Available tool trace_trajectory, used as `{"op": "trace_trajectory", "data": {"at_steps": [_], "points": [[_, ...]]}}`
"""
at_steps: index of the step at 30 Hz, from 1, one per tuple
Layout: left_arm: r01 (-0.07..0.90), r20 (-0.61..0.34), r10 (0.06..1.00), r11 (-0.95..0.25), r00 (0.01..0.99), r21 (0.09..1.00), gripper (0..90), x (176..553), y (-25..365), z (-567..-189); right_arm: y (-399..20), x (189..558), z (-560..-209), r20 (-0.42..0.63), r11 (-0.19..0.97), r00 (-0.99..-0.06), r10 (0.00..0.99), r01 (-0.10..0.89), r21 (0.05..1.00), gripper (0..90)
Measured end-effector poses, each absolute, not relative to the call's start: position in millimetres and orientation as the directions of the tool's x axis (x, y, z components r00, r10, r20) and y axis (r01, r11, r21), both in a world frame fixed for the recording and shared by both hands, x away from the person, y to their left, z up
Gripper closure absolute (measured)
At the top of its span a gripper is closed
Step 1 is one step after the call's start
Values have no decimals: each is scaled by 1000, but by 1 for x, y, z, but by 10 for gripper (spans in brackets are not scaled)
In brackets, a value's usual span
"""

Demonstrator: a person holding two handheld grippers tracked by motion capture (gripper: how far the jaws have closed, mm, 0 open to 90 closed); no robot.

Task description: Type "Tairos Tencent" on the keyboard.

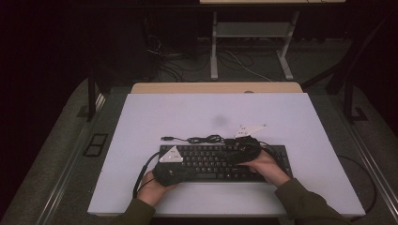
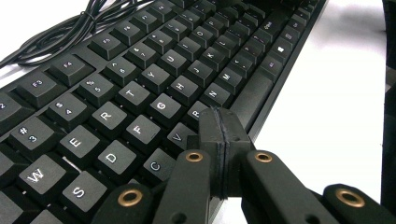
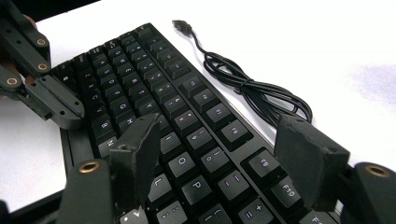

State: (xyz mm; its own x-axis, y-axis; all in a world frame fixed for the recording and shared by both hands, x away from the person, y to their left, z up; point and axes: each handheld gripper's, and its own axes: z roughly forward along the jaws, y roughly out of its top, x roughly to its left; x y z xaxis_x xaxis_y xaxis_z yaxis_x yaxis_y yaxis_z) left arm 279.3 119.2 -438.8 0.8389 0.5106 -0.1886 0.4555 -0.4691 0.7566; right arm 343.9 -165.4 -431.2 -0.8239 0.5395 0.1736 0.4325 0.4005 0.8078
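A black keyboard [image 1: 213, 161] lies across the near half of a white board [image 1: 300, 122]. Its black cable [image 3: 252, 88] is bundled behind it and ends in a loose USB plug [image 1: 166, 138]. My left gripper [image 2: 219, 123] is shut with nothing between its jaws; the tips rest low at the keyboard's front edge, by the B key and the space bar [image 2: 247, 100]. That same left gripper [image 3: 70, 116] appears at the far left of the right gripper view. My right gripper [image 3: 224, 149] is open and hovers over the keys around O, P and L, its pads [image 3: 140, 144] well apart.
The white board covers a wooden table [image 1: 216, 87] whose far edge shows behind it. Beyond stand a white-legged desk frame [image 1: 251, 47] and loose cables on a dark floor. A person's green sleeves [image 1: 300, 201] come in from the near edge.
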Motion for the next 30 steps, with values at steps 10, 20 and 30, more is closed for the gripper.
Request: {"op": "trace_trajectory", "data": {"at_steps": [10, 20, 30], "points": [[457, -187, 511, -476, 839, 751, 893, 280, 119, -441, -165, 344, -432, 169, 405, -825, 539, 430, 807, 312], [456, -180, 522, -467, 834, 758, 892, 281, 121, -437, -165, 344, -431, 171, 403, -825, 539, 431, 808, 312], [468, -200, 538, -424, 819, 776, 834, 282, 126, -433, -166, 343, -431, 175, 400, -824, 539, 433, 808, 313]]}}
